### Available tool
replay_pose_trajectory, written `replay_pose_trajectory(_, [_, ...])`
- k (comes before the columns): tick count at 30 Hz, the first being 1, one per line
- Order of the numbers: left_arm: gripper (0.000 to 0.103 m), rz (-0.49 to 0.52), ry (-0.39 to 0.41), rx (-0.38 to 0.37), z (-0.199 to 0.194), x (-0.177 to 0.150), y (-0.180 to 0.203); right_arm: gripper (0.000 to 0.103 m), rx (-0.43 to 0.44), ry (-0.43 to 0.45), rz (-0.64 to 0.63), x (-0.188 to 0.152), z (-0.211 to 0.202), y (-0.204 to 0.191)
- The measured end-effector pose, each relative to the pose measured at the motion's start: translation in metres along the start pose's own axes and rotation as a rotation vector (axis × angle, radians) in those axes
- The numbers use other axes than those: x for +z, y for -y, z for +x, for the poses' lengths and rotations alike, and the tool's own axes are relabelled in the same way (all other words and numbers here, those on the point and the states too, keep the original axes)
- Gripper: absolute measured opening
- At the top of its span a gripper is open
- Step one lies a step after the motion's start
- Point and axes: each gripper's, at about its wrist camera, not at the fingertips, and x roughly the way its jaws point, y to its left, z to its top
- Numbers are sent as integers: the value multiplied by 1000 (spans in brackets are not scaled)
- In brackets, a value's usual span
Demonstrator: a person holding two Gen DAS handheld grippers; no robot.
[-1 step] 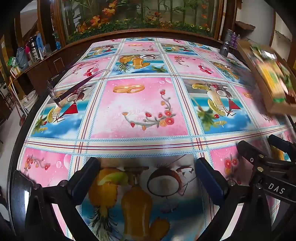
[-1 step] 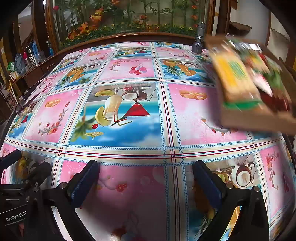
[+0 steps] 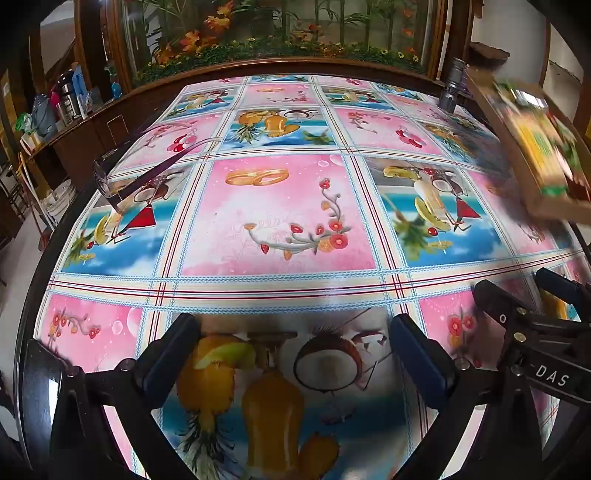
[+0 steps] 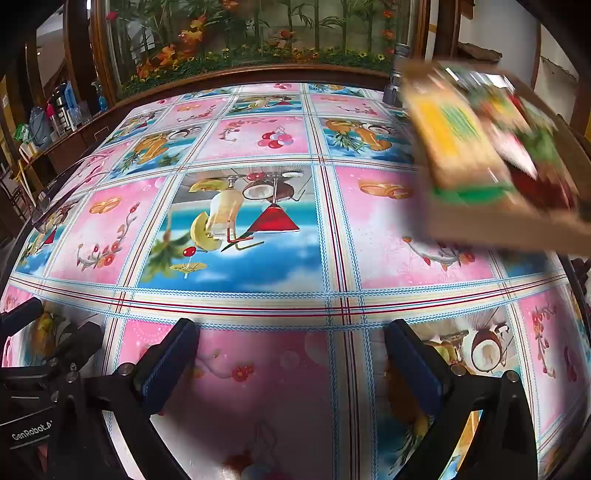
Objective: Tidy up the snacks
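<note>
A shallow cardboard box (image 3: 532, 147) with several colourful snack packets in it appears blurred and tilted at the right, over the table's far right part. It looks larger in the right wrist view (image 4: 480, 166). What carries it is hidden. My left gripper (image 3: 291, 332) is open above the patterned tablecloth (image 3: 280, 206), nothing between its fingers. My right gripper (image 4: 291, 332) is open too and empty, just right of the left one. Each one shows at the edge of the other's view: the right gripper (image 3: 517, 291), the left gripper (image 4: 51, 325).
A pair of glasses (image 3: 122, 184) lies at the table's left edge. A metal torch (image 3: 452, 88) stands at the far right corner. Behind the table is a wooden-framed glass case with flowers (image 3: 280, 33). A sideboard with bottles (image 3: 62, 107) runs along the left.
</note>
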Motion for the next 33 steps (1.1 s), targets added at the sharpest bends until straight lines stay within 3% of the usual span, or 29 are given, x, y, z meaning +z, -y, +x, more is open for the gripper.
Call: replay_pose_trajectory(33, [103, 4, 5, 1, 0, -1, 0, 103, -2, -1, -1, -2, -3, -4])
